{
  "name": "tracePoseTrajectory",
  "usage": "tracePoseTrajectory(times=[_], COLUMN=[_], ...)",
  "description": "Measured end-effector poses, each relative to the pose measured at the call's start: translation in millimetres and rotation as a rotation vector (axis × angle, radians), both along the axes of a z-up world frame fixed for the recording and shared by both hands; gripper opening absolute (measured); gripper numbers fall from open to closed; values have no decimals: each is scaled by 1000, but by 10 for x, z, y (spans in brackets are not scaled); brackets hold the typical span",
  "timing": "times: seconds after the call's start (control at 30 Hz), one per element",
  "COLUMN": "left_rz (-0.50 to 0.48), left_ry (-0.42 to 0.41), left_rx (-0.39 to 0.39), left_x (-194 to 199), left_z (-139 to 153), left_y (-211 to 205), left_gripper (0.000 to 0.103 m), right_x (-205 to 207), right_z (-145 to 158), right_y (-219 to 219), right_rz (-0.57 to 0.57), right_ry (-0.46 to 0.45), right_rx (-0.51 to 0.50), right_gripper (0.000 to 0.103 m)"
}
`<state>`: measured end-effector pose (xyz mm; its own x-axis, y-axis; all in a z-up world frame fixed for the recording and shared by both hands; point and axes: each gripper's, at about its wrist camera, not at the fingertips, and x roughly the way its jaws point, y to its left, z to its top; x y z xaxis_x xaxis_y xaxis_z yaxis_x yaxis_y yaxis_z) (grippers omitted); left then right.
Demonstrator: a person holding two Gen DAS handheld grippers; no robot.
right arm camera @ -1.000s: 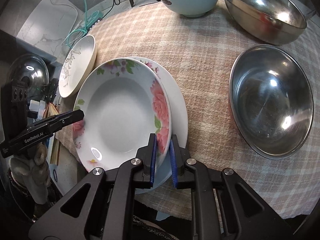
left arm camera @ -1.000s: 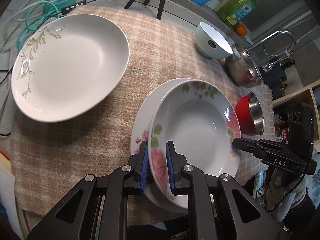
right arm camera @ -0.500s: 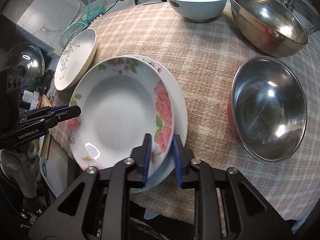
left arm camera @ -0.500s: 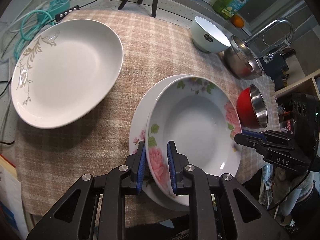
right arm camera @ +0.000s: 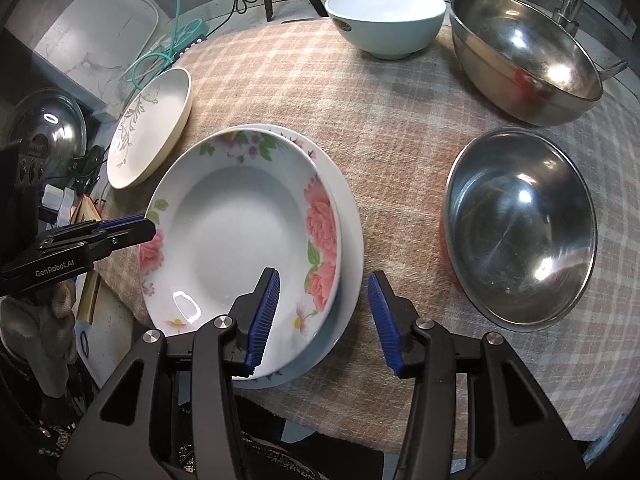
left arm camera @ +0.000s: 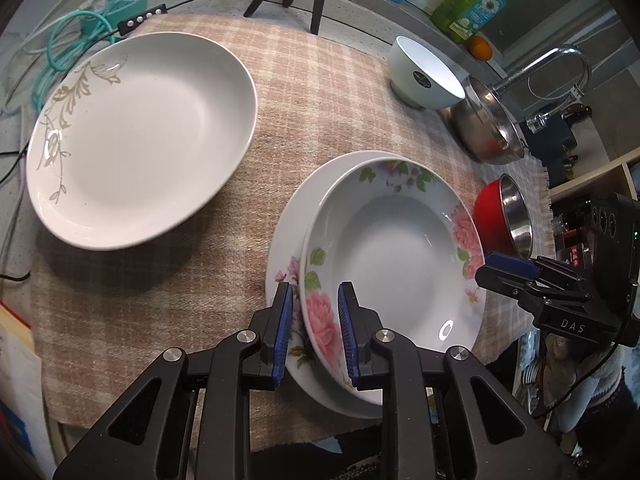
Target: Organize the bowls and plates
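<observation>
On the checked cloth (left arm camera: 328,92) there's a rose plate (right arm camera: 240,236) sitting stacked on a second floral plate (right arm camera: 348,256), and that stack is what the next move hinges on: its near rim runs straight between both sets of jaws, one gripper on each side. The right gripper (right arm camera: 324,316) has just been opening and is released, pads clear of both rims. The left gripper (left arm camera: 314,330) has just been easing open too; the rose plate's rim sits between its pads, with what looks like a sliver of gap. The gold-vine plate (left arm camera: 136,136) lies well off to the left, nearer the left hand, so I'd guess that's next. Readable writing: "GenRobot.AI" on the left gripper, "DAS" on the right.
</observation>
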<state>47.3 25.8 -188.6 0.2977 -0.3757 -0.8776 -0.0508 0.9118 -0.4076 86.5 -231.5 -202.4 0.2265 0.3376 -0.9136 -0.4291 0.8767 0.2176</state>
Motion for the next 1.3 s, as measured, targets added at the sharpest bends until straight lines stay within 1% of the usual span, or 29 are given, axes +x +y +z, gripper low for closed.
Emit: tracePoseTrajectory(times=[0.07, 0.23, 0.37, 0.47, 0.57, 0.6, 0.63, 0.7, 0.73, 0.8, 0.87, 0.93, 1.03, 1.2, 1.27, 1.3], left_rz=[7, 43, 88, 114, 146, 164, 178, 204, 219, 248, 271, 295, 319, 335, 338, 337], left_ry=[-7, -31, -59, -75, -93, -97, -100, -104, -107, -110, -116, -119, -117, -100, -96, -93], left_rx=[-3, -23, -31, -31, -21, -18, -17, -12, -7, 0, 11, 24, 36, 54, 56, 60], left_x=[-13, -37, -59, -70, -100, -106, -112, -116, -121, -128, -132, -126, -88, 25, 64, 88], left_z=[26, 104, 183, 229, 277, 290, 299, 308, 313, 323, 333, 336, 316, 214, 181, 164], left_y=[31, 145, 301, 425, 581, 649, 715, 847, 924, 1081, 1226, 1366, 1549, 1730, 1778, 1799], left_gripper=[21, 21, 21, 21, 21, 21, 21, 25, 25, 25, 25, 25, 25, 26, 26, 26], right_x=[4, 4, 0, 14, 32, 38, 55, 76, 82, 109, 135, 164, 217, 363, 437, 474], right_z=[41, 227, 399, 477, 530, 539, 545, 566, 574, 585, 579, 553, 489, 396, 364, 337], right_y=[-21, 28, 203, 347, 474, 508, 557, 650, 694, 823, 960, 1141, 1338, 1500, 1558, 1597], right_rz=[-11, -17, 11, 30, 27, 24, 21, 19, 20, 37, 60, 83, 102, 91, 80, 77], right_ry=[-6, -58, -124, -138, -157, -159, -161, -167, -169, -167, -167, -174, -170, -130, -128, -121], right_rx=[16, 61, 70, 97, 126, 138, 153, 186, 200, 231, 224, 181, 127, 142, 138, 132], right_gripper=[48, 48, 48, 48, 48, 50, 56, 64, 66, 67, 68, 74, 74, 74, 70, 65])
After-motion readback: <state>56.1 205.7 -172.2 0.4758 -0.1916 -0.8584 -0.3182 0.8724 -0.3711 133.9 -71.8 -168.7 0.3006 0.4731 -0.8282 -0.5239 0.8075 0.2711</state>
